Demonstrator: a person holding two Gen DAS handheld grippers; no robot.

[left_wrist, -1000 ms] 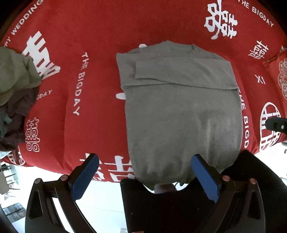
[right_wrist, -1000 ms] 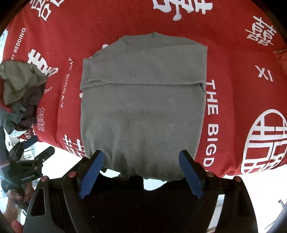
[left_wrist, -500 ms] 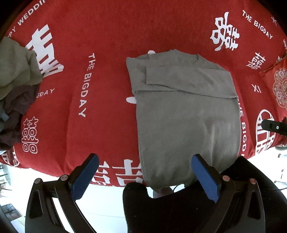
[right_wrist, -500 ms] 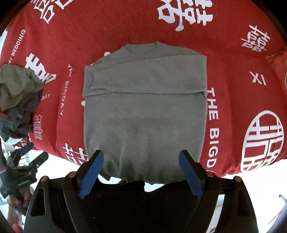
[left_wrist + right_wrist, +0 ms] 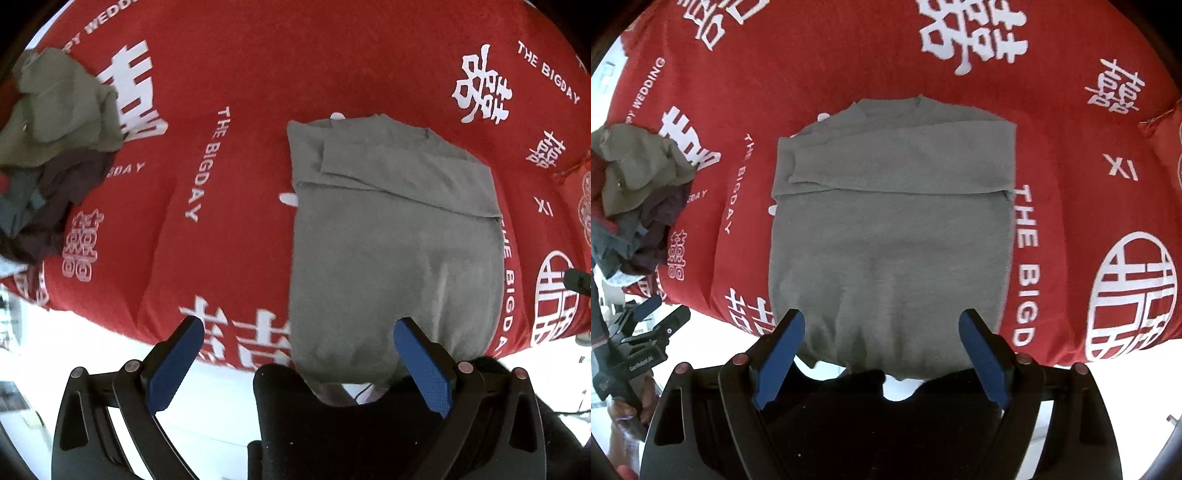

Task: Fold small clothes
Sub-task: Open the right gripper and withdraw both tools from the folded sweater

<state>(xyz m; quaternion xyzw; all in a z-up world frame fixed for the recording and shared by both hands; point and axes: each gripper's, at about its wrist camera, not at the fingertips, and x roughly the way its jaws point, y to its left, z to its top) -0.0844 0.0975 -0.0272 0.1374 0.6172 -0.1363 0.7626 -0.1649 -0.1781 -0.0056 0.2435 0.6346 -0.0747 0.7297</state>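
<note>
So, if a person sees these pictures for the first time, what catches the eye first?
First the red cloth with white wedding characters, which fills both views. On its middle lies a grey shirt, sleeves folded in, its hem hanging over the near edge. At the far left sits a crumpled pile of clothes; both hand-held grippers, left and right, are open and empty.

Black tongs (image 5: 298,354) – blue pads (image 5: 779,350), red screws.

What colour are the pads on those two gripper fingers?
Blue, on black arms. The right gripper shows its pads best, in the right wrist view.
</note>
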